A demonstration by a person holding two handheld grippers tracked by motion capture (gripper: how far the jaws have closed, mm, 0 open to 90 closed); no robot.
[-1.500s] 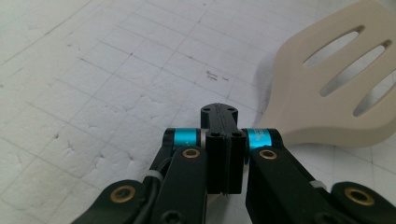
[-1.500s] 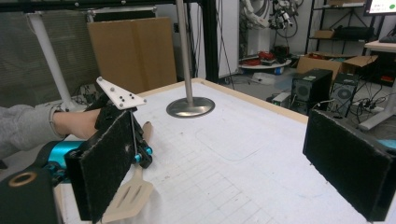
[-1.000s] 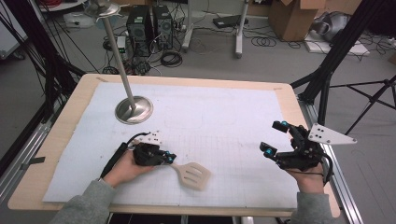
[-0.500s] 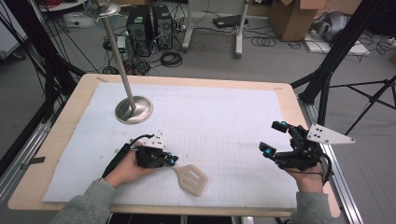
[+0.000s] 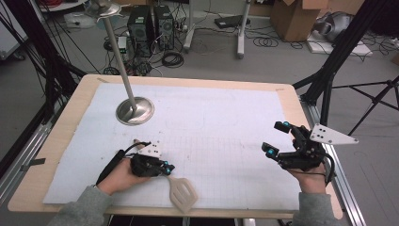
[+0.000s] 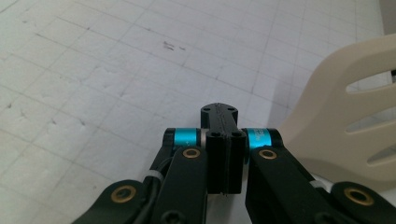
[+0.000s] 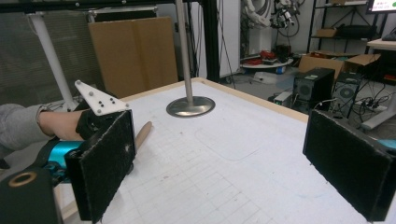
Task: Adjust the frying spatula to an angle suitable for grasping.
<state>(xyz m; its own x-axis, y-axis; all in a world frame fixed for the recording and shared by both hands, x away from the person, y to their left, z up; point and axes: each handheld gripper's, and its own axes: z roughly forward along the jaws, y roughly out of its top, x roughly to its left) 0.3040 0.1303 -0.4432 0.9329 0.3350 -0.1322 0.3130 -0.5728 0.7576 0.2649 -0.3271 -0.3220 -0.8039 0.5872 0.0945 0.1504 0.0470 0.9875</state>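
The left gripper (image 5: 165,168) is clenched on the slotted spatula (image 5: 181,193), its beige head just beyond the jaws; it looks light, stiff and slick, best held at the handle. The right gripper (image 5: 277,140) stands released, well apart

The 2 black jaws of the left gripper (image 6: 224,140) are seen pressed together, with no gap left between them. A beige slotted spatula (image 6: 336,135) is seen just right of the jaws, its blade lying on the white gridded mat (image 6: 93,84), which extends ahead of and left of the jaws.
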